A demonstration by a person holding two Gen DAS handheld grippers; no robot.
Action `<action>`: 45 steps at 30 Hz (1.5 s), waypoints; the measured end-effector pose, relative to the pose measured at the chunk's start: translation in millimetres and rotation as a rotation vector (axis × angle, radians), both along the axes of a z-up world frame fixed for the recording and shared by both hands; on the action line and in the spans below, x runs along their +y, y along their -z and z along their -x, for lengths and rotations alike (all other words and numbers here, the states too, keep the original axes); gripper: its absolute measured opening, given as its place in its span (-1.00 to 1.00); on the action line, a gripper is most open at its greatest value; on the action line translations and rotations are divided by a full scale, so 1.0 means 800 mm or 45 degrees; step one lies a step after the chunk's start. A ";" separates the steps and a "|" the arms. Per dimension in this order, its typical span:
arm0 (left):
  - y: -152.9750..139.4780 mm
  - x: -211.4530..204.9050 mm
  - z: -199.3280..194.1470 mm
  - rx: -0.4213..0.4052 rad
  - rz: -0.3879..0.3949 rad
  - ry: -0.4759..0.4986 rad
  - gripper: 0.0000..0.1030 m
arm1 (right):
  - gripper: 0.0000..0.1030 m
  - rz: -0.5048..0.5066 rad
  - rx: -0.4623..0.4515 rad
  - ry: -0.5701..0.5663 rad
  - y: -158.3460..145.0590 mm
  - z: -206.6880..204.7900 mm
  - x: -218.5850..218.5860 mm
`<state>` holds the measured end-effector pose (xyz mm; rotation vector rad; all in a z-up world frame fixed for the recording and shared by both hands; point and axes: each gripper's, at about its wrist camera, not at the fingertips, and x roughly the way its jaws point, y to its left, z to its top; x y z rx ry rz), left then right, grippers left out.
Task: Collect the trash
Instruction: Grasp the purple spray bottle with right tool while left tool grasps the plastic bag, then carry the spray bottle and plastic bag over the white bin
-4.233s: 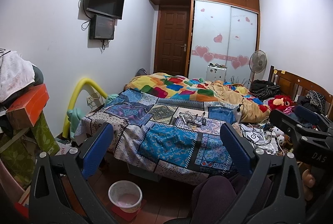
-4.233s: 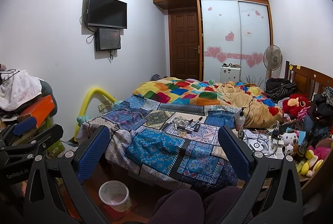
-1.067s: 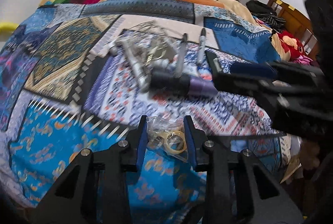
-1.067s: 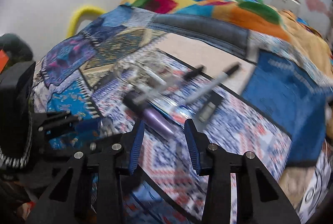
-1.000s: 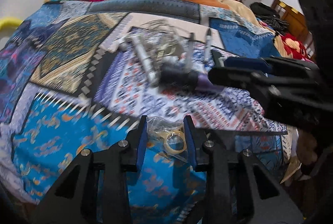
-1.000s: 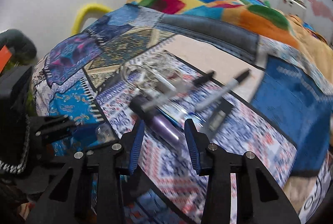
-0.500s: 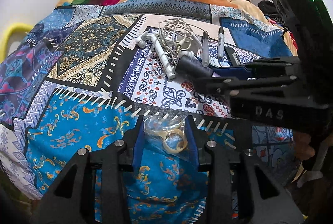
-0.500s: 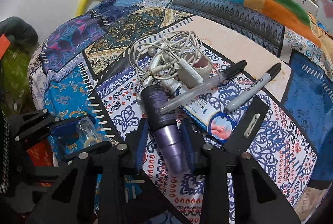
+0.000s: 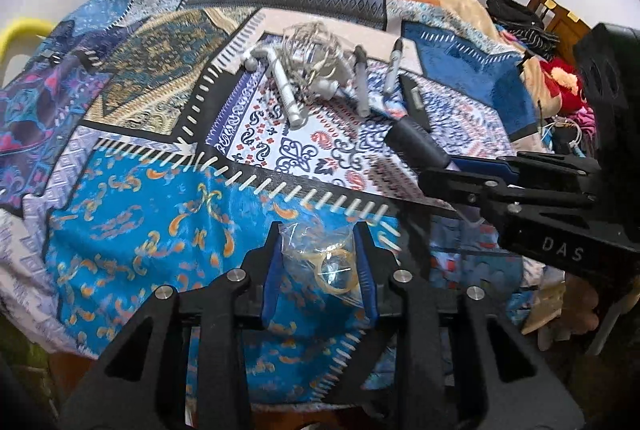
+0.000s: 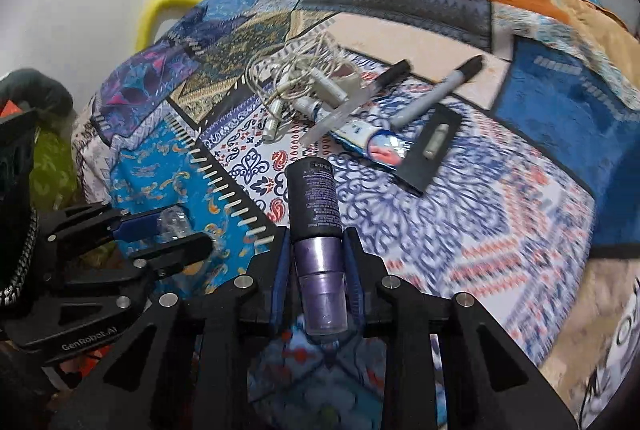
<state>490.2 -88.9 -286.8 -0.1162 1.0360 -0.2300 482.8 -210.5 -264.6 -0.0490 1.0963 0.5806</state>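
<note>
A: Half a second back the purple bottle [image 10: 318, 230] lay among the pens; now it is lifted clear of them, pinched in the right gripper [image 10: 316, 270], and the view has pulled back from the clutter.

B: And the left side?

A: The left gripper [image 9: 318, 266] is clamped on a crumpled clear plastic bag [image 9: 320, 254] with a yellowish ring inside. What the ring is, I cannot tell; the plastic wrinkles over it. The bag hangs over the blue patch of the quilt [image 9: 140, 214], near the bed's front edge.

B: Anything cut off?

A: In the right wrist view the bottle's lower end is hidden behind the gripper body, and its label is too small to read. In the left wrist view the right gripper's housing covers the quilt's right part.

B: What remains on the bed?

A: Left to right: a white tube [image 9: 286, 94], a tangle of white cable [image 9: 310, 54], two markers [image 9: 360, 82], a flat black card [image 10: 434, 150], and what may be a toothpaste tube [image 10: 368, 142], partly under the pens.

B: Room to move?

A: The patterned stretch between the pile and both grippers is bare, and the quilt drops off just below them.
</note>
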 end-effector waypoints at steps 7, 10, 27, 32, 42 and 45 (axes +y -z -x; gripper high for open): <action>-0.072 0.000 0.044 -0.109 0.005 -0.044 -0.36 | -0.54 -0.017 -0.097 0.070 -0.064 0.030 -0.018; -0.107 0.007 0.068 -0.163 0.004 -0.070 -0.36 | -0.54 -0.031 -0.150 0.084 -0.098 0.048 -0.021; -0.250 0.085 0.232 -0.437 -0.065 -0.261 -0.36 | -0.54 -0.185 -0.439 0.010 -0.246 0.185 0.025; -0.261 0.122 0.282 -0.470 -0.070 -0.337 -0.36 | -0.54 -0.207 -0.453 -0.049 -0.257 0.215 0.056; -0.244 0.205 0.364 -0.444 -0.117 -0.487 -0.36 | -0.54 -0.229 -0.397 -0.198 -0.243 0.262 0.143; -0.228 0.229 0.382 -0.418 -0.126 -0.534 -0.36 | -0.54 -0.216 -0.373 -0.247 -0.233 0.276 0.173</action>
